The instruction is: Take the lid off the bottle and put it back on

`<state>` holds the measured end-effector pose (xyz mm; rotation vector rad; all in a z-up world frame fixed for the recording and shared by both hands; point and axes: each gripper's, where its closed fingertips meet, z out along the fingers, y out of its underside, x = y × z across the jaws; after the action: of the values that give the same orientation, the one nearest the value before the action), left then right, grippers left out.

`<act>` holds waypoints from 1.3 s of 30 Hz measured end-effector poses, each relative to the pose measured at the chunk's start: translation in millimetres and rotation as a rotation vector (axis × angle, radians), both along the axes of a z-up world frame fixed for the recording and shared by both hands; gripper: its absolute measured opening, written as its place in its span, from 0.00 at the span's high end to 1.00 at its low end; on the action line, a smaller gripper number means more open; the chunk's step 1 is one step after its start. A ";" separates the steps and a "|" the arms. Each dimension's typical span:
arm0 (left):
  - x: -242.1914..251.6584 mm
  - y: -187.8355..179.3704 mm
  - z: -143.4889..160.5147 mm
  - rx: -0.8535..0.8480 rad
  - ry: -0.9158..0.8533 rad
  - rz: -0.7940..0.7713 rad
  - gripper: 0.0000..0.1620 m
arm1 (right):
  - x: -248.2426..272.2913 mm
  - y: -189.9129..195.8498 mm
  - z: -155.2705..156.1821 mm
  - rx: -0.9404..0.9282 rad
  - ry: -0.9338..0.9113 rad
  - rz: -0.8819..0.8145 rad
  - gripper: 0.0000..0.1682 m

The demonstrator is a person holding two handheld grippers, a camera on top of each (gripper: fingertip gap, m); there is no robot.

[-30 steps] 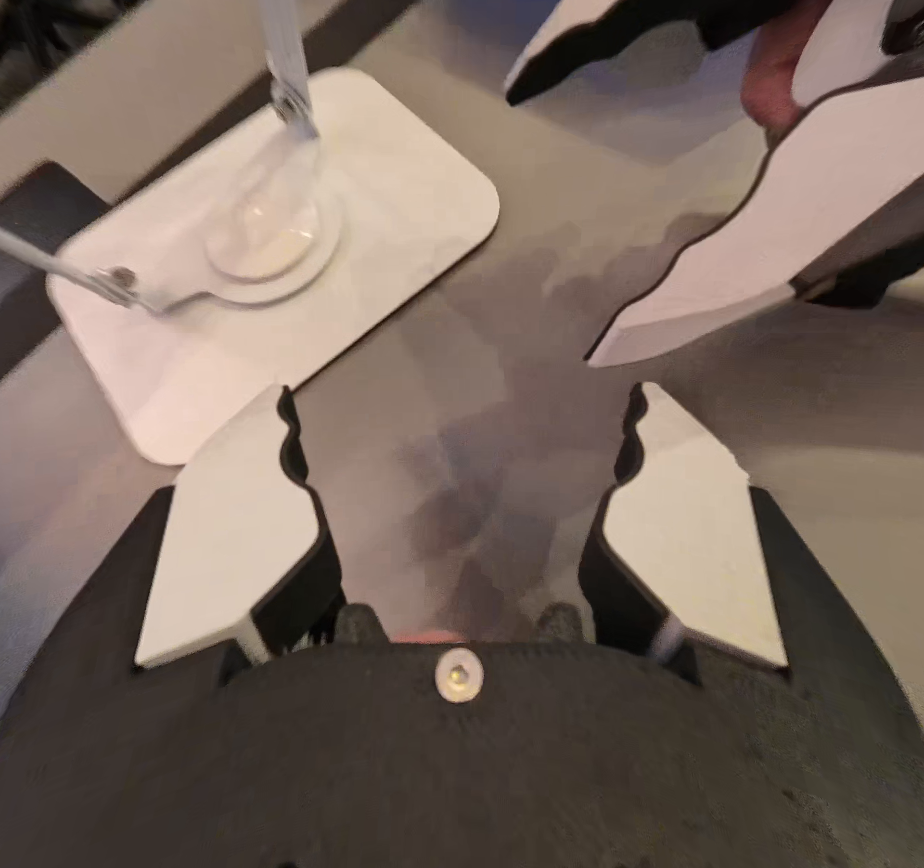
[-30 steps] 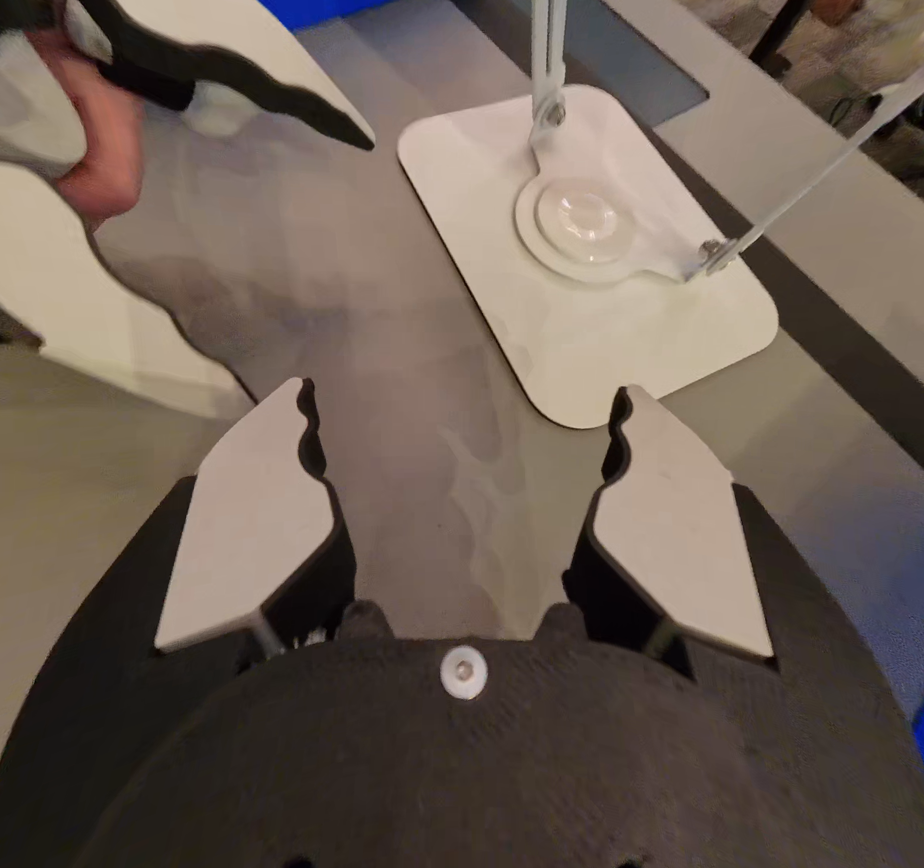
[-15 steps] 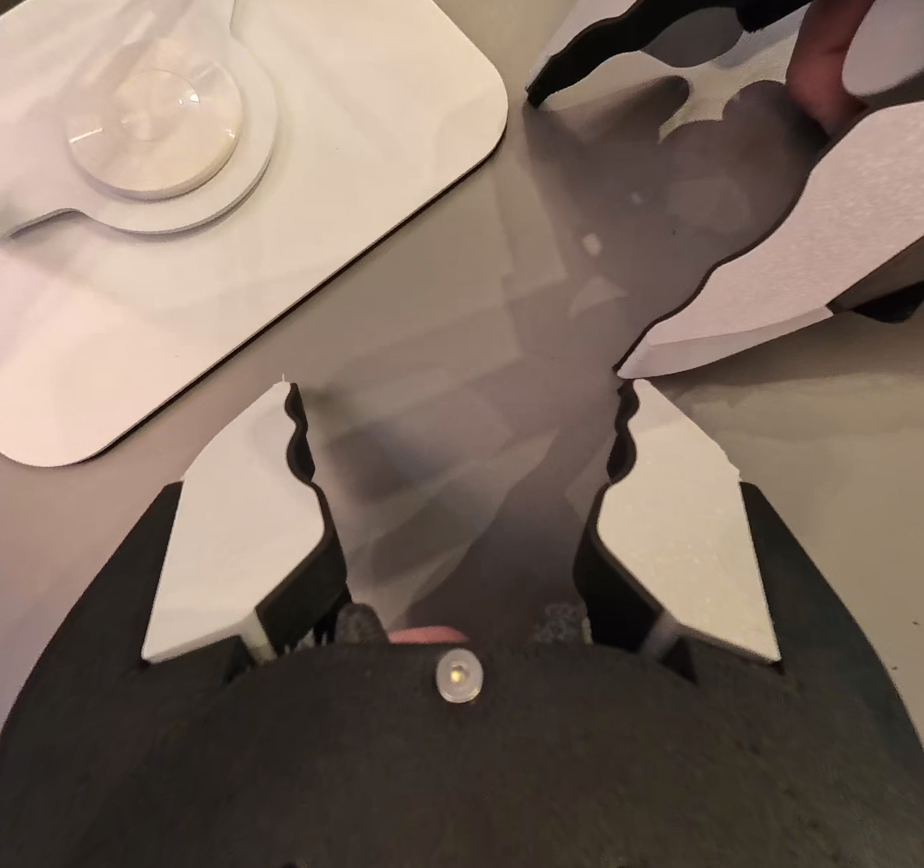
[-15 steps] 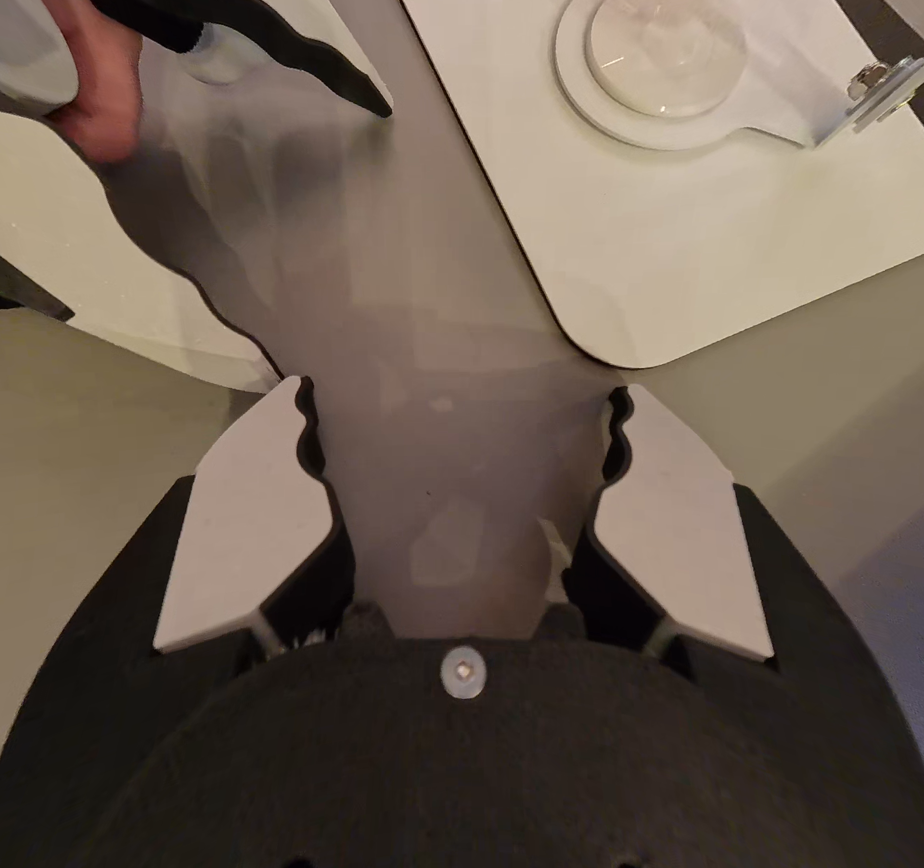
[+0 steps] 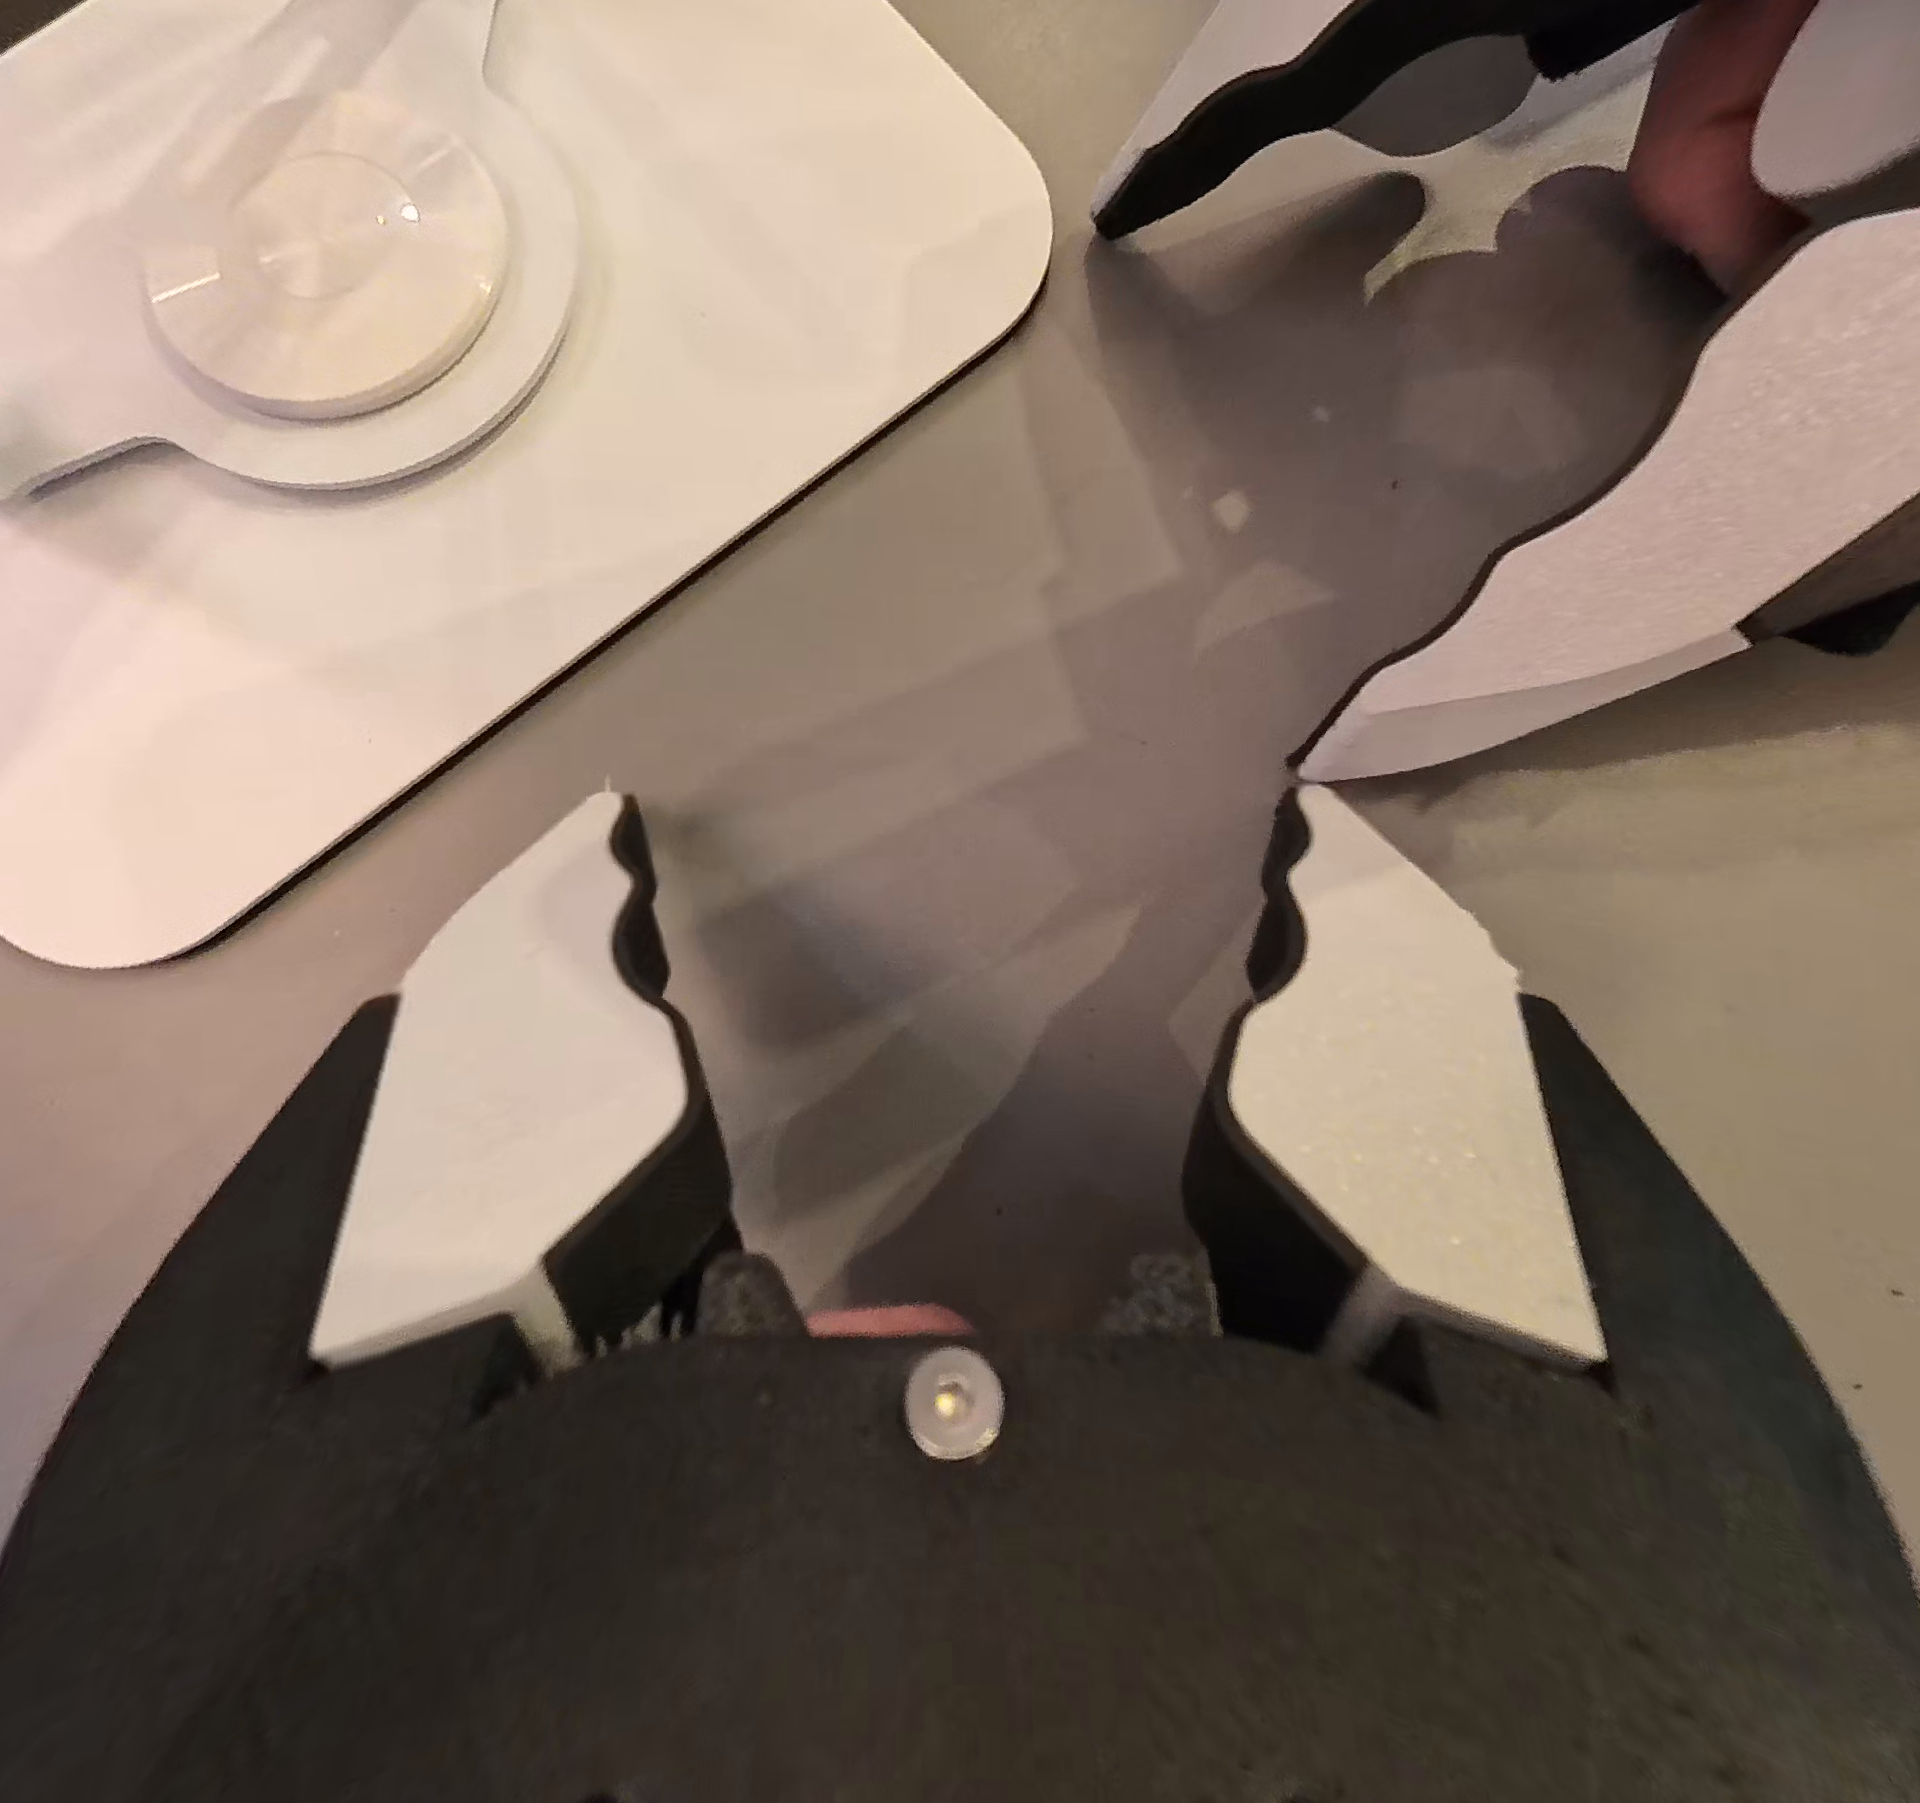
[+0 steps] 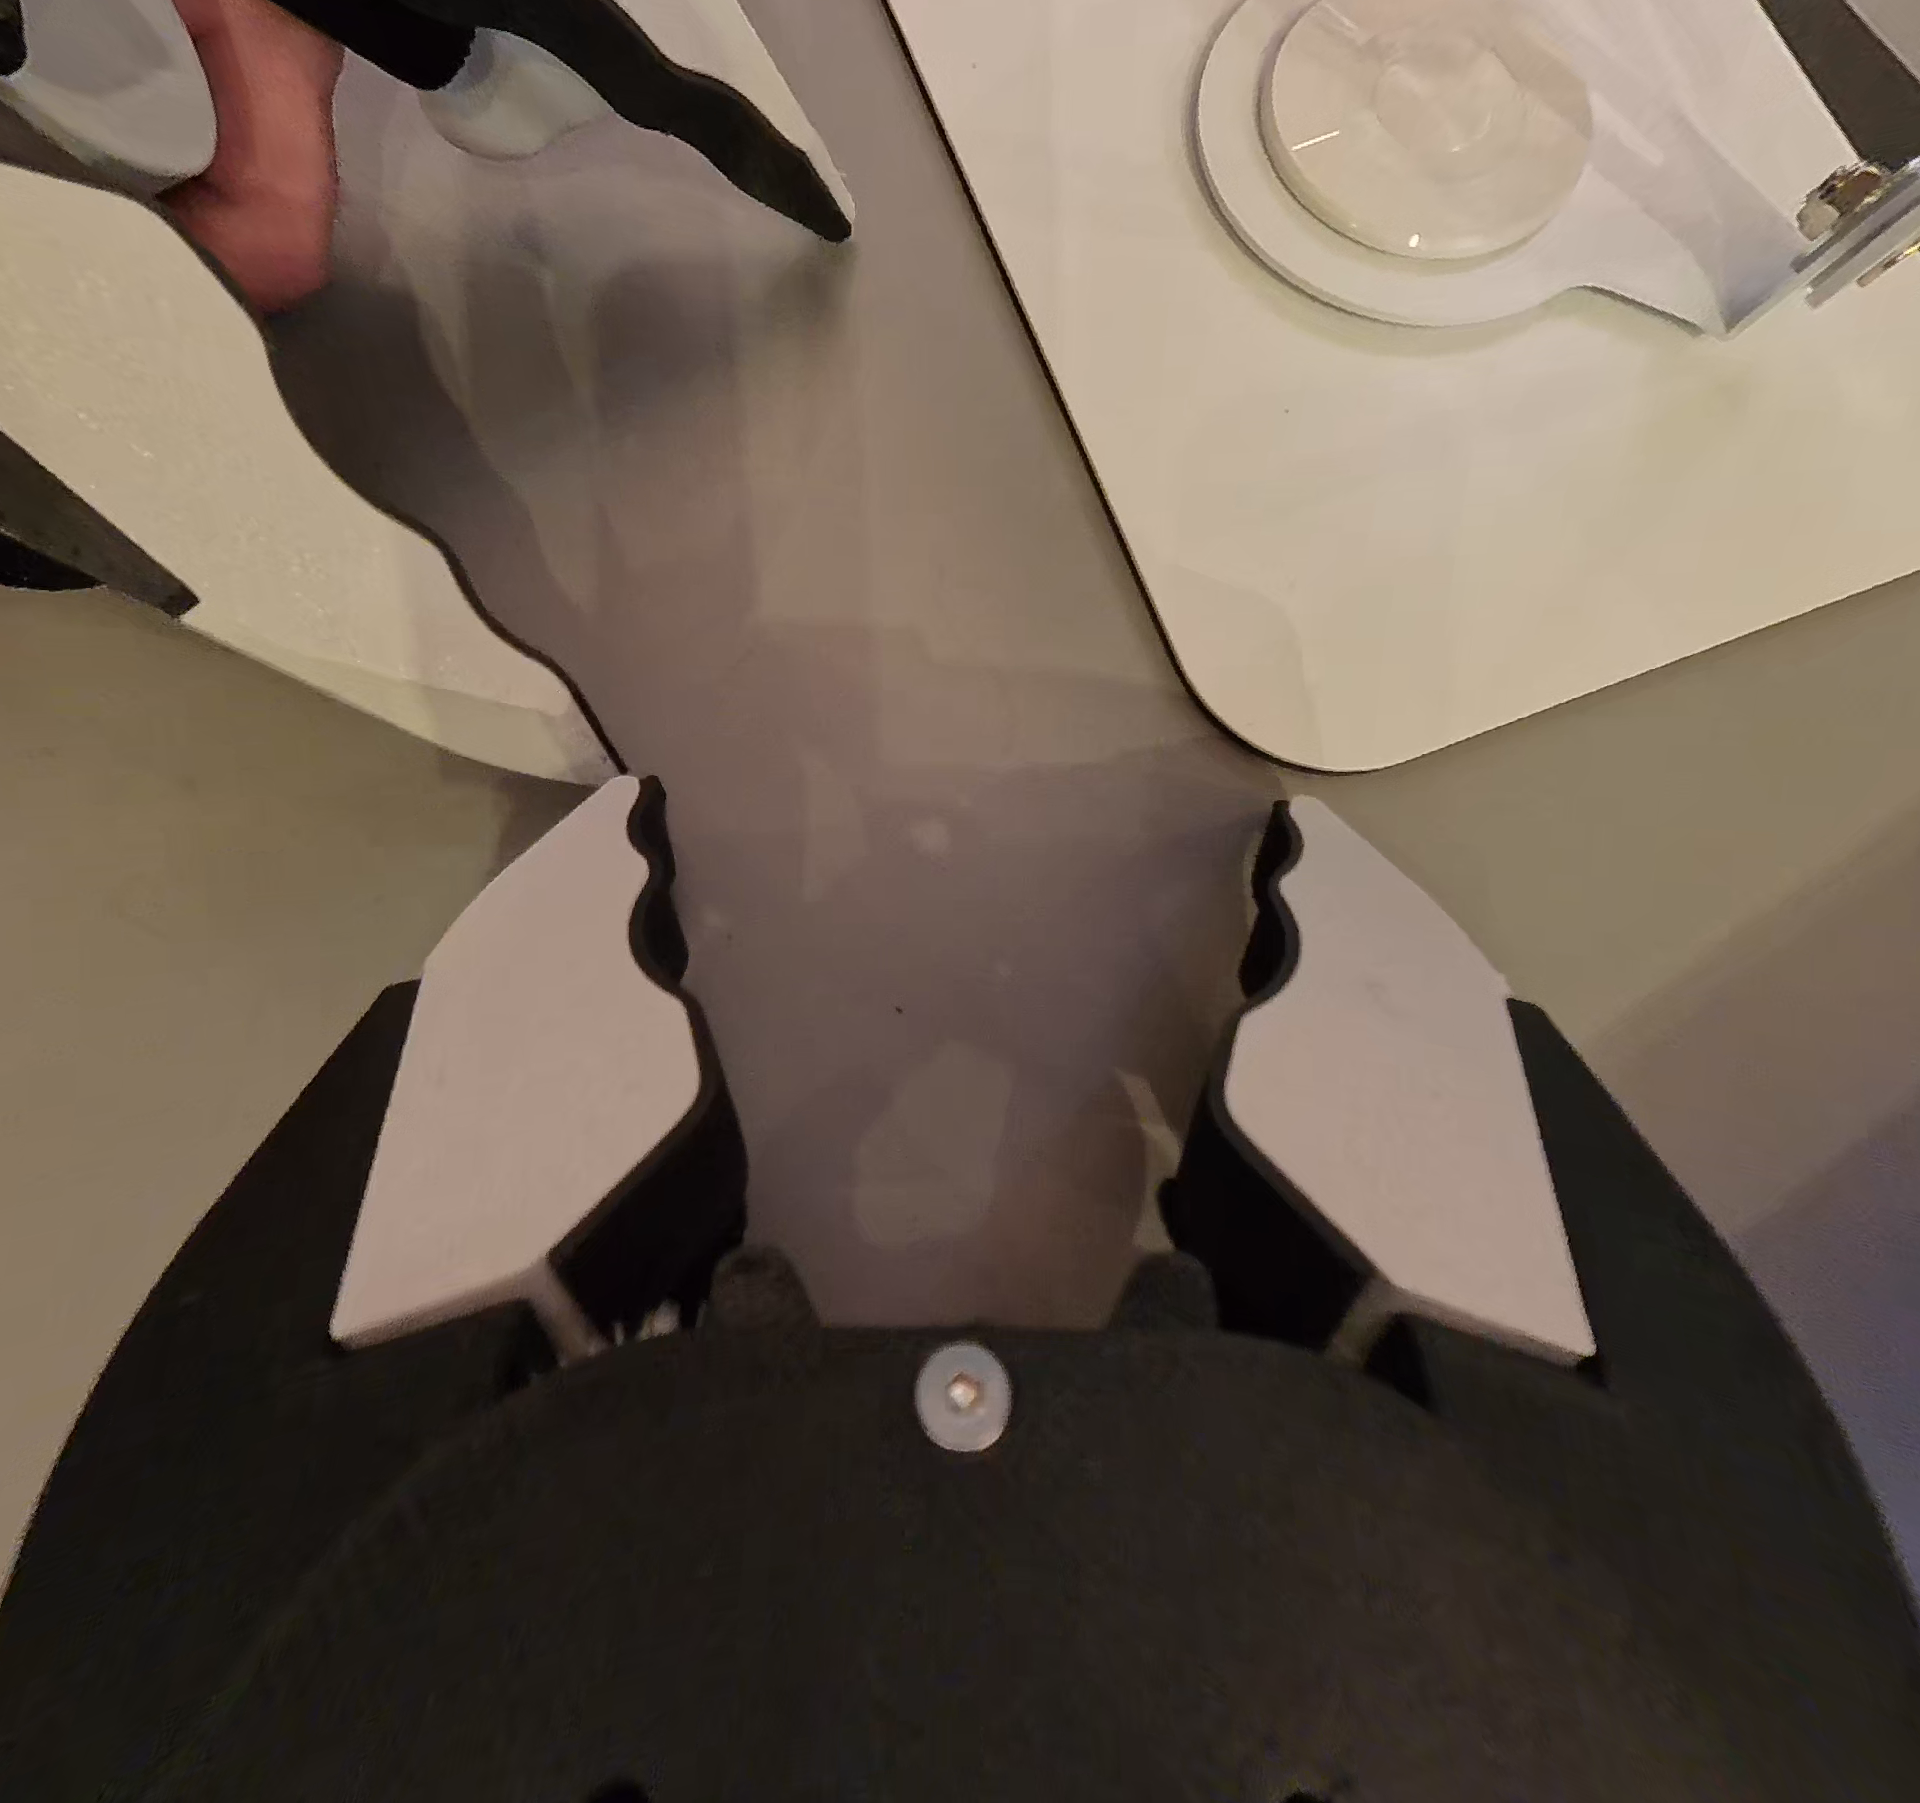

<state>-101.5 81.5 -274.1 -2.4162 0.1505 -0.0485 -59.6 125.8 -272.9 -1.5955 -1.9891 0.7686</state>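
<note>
No bottle or lid shows in either view. My left gripper (image 5: 951, 797) is open and empty, close above the grey table (image 5: 914, 631). My right gripper (image 6: 961, 792) is open and empty too, also low over the table. The right gripper also shows at the upper right of the left wrist view (image 5: 1195, 496), open, its near fingertip almost touching my left gripper's right fingertip. The left gripper also shows at the upper left of the right wrist view (image 6: 717, 496), open, with a person's finger (image 6: 275, 215) behind it.
A white flat base plate (image 5: 675, 299) with a round clear disc (image 5: 322, 288) lies on the table left of the left gripper. It also shows at the upper right of the right wrist view (image 6: 1455, 506), with a metal rod joint (image 6: 1849, 226) at its edge.
Both grippers have dropped close to the table and tilted downward over the last second; since half a second ago they have hardly moved. Both stayed open.
</note>
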 end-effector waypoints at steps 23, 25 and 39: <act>-288.1 -193.8 108.5 -0.217 0.256 0.602 0.42 | 0.5 1.8 0.7 -0.003 0.006 0.008 0.41; -310.7 -198.9 89.3 -0.305 0.252 0.637 0.40 | 0.5 1.7 0.7 -0.002 0.006 0.008 0.41; -337.1 -197.0 12.5 -0.757 0.160 0.599 0.39 | 0.3 2.3 0.9 -0.003 0.007 0.006 0.42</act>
<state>-438.6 -115.5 -261.6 -3.1035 -0.6299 0.4337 -59.3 128.1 -272.0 -1.5872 -1.9894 0.7785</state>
